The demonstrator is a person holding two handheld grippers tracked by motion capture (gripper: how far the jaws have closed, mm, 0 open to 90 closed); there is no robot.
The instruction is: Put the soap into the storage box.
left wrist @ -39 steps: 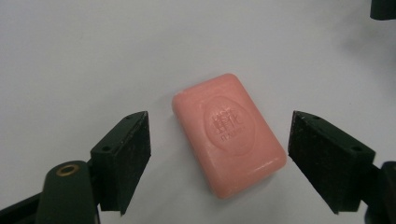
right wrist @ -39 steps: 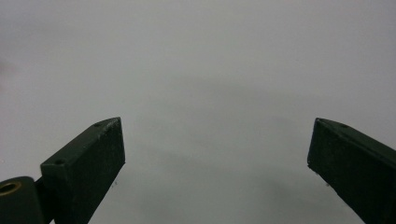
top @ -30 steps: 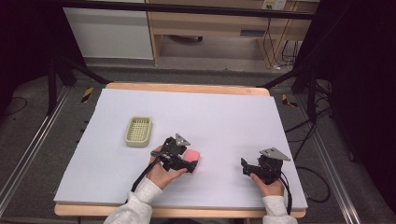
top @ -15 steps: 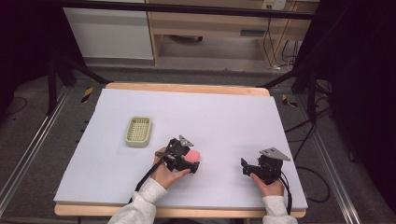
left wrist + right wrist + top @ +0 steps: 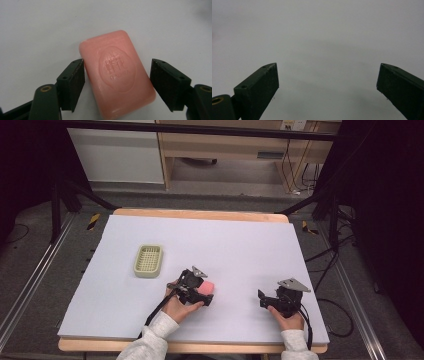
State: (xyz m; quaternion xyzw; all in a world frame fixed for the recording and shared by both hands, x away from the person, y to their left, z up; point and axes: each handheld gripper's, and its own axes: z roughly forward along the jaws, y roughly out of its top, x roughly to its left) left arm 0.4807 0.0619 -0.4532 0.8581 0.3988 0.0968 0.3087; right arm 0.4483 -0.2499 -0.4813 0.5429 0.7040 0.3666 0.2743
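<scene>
A pale lilac-white sheet covers the table point(image 5: 235, 240), wooden edge showing at the far and near sides; dark floor, cables and a cabinet lie behind. A pink soap bar point(image 5: 117, 75) lies flat on the sheet near the front, left of centre, stamped face up, and is visible in the high view as a pink patch point(image 5: 207, 286) under the tool. A pale green slotted soap dish point(image 5: 148, 260) stands apart from it, farther back and to the left; judged the likely destination, with the bar lying loose so it can be taken by its long sides. Left gripper point(image 5: 117, 72): pointed down over the bar, jaws straddling its width. They have just been closing, bar between them. The left pad touches, or all but touches, the bar's long edge; the right pad is near the opposite edge with a sliver of sheet seemingly between. So about half open, not yet clamped: no firm hold judged. Right gripper point(image 5: 328, 77): jaws wide apart over bare sheet, nothing between them; in the high view it rests point(image 5: 270, 300) near the front right, well apart from the bar, apparently idle.
</scene>
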